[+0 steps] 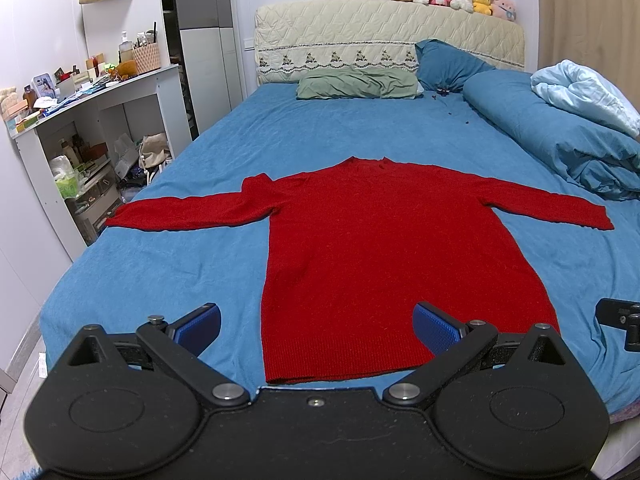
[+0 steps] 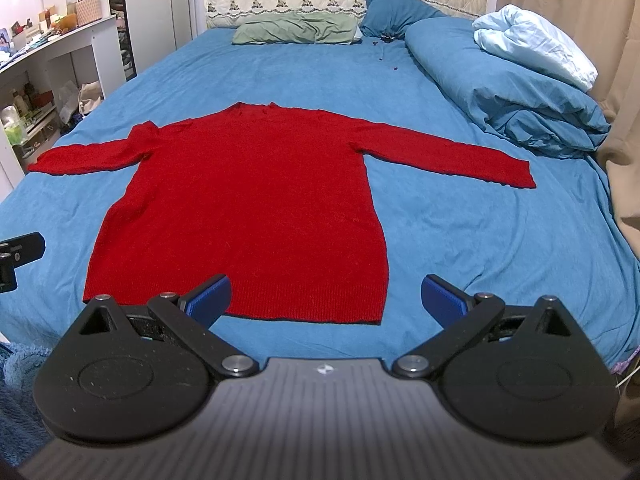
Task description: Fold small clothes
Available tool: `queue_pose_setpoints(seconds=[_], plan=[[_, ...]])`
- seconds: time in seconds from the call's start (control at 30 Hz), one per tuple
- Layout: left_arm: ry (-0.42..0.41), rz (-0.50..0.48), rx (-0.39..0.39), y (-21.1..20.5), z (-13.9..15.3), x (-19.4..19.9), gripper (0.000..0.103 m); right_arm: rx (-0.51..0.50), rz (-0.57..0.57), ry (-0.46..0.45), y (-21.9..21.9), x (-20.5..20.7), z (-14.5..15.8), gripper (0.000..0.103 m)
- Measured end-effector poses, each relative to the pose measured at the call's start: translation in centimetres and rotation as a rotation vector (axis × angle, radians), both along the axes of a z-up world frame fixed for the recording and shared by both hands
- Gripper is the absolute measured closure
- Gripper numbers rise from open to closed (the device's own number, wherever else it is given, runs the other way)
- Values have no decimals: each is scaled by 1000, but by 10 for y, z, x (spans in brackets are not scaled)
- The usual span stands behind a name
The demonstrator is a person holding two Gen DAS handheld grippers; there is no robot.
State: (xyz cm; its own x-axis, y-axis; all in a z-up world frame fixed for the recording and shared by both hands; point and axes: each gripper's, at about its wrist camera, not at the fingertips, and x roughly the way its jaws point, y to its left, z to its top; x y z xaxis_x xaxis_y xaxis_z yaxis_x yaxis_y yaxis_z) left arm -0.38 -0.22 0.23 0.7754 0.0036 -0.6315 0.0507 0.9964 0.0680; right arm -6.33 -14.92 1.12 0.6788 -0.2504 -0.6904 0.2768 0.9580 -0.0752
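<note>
- The scene was a bedroom: a wide bed (image 1: 168,264) under a blue sheet filled both views, with a quilted headboard (image 1: 380,36) at the far end, a bunched blue duvet (image 2: 516,104) along the right side and a cluttered white shelf unit (image 1: 92,128) to the left.
- A red sweater (image 1: 384,256) lay flat in the near half of the bed, neck toward the headboard, both sleeves spread straight out, hem close to the near edge.
- No fold looked started. A tidy first fold would probably take a sleeve cuff, pinch only its top layers, and carry it across the chest without dragging the body askew; the knit looked soft and likely to stretch if pulled hard.
- The left gripper (image 1: 316,326) hovered above the hem's left corner, level and pointing up the bed, its blue pads spread wide and holding nothing.
- The right gripper (image 2: 326,294) hung over the hem's right corner, likewise spread and empty, apart from the cloth.
</note>
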Motion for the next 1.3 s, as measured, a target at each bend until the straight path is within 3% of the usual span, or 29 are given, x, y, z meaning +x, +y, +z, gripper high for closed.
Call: queue_pose_setpoints(seconds=[1.3], plan=[[-2,-1,0,-2,2,1,0,-1,4,-5,6,2,10,0]])
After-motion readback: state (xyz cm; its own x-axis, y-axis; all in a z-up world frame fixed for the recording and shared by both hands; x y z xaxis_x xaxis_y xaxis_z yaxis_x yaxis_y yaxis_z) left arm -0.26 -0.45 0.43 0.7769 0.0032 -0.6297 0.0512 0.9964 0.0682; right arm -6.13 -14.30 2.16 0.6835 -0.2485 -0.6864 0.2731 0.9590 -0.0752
